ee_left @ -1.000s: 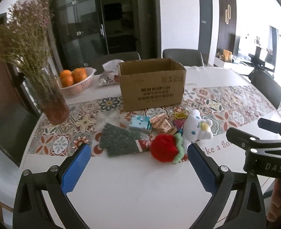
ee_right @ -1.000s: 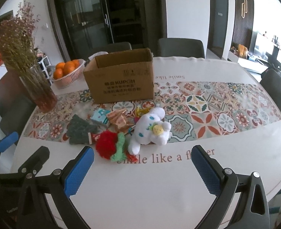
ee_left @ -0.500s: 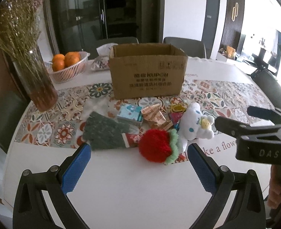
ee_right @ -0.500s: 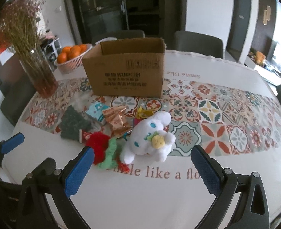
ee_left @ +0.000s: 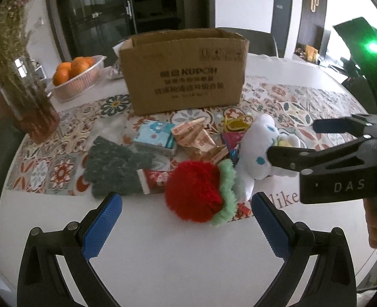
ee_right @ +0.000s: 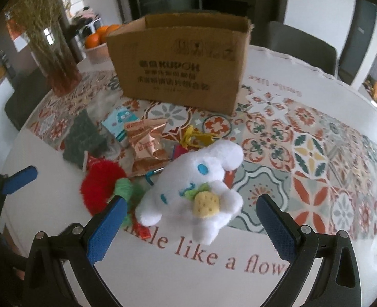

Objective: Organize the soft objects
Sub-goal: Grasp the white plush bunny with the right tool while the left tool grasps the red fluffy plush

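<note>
A red and green fluffy strawberry toy [ee_left: 200, 190] lies on the white table, just ahead of my open left gripper [ee_left: 185, 226]. A white plush dog [ee_right: 198, 190] holding a yellow strawberry lies just ahead of my open right gripper [ee_right: 188, 227], between its jaws' line. A grey-green knitted glove [ee_left: 114, 166] lies left of the strawberry toy. An open cardboard box [ee_left: 184, 69] stands behind the pile. The right gripper also shows in the left wrist view [ee_left: 316, 138], beside the dog [ee_left: 260, 151].
Snack wrappers [ee_left: 198, 138], a blue tissue pack [ee_left: 155, 138] and small packets lie among the soft toys. A vase of dried flowers [ee_left: 27, 89] and a basket of oranges [ee_left: 74, 75] stand at the left. Chairs [ee_right: 298, 46] ring the table.
Both grippers have moved forward and down toward the pile. The strawberry toy and the plush dog now appear much closer. Nothing on the table has moved.
</note>
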Tool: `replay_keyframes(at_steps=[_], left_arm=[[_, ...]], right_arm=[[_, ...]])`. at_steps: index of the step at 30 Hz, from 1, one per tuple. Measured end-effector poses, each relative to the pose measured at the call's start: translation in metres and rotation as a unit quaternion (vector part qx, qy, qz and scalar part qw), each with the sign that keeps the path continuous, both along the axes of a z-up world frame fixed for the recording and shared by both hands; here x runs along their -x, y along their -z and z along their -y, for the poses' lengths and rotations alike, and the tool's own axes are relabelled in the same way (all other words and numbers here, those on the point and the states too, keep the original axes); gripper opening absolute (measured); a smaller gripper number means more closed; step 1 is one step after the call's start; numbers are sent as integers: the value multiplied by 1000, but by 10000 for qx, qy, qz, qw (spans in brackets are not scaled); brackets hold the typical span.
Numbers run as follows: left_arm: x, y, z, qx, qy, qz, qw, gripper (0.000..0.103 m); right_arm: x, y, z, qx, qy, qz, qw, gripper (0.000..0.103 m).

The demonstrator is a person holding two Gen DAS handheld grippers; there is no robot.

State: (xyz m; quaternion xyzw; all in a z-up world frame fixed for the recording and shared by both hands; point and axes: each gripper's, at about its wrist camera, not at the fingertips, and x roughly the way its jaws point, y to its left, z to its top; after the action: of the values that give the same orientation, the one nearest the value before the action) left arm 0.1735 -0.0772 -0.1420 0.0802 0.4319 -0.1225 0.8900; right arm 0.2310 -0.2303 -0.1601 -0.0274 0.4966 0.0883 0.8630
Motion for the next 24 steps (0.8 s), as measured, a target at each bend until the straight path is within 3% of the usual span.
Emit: replay_keyframes(at_steps=[7, 14, 24], left_arm=[[-17, 26, 4, 301, 33, -387, 9988, 100], [-40, 50, 1, 623, -112, -739, 9953, 94], [-49, 66, 6, 644, -75, -867, 9941, 78]], right_arm=[[-20, 14, -5, 128, -382, -92, 9991, 102], [-39, 30, -3, 53, -415, -326, 9986, 96], [-44, 49, 0, 15, -566, -586, 9967, 91]])
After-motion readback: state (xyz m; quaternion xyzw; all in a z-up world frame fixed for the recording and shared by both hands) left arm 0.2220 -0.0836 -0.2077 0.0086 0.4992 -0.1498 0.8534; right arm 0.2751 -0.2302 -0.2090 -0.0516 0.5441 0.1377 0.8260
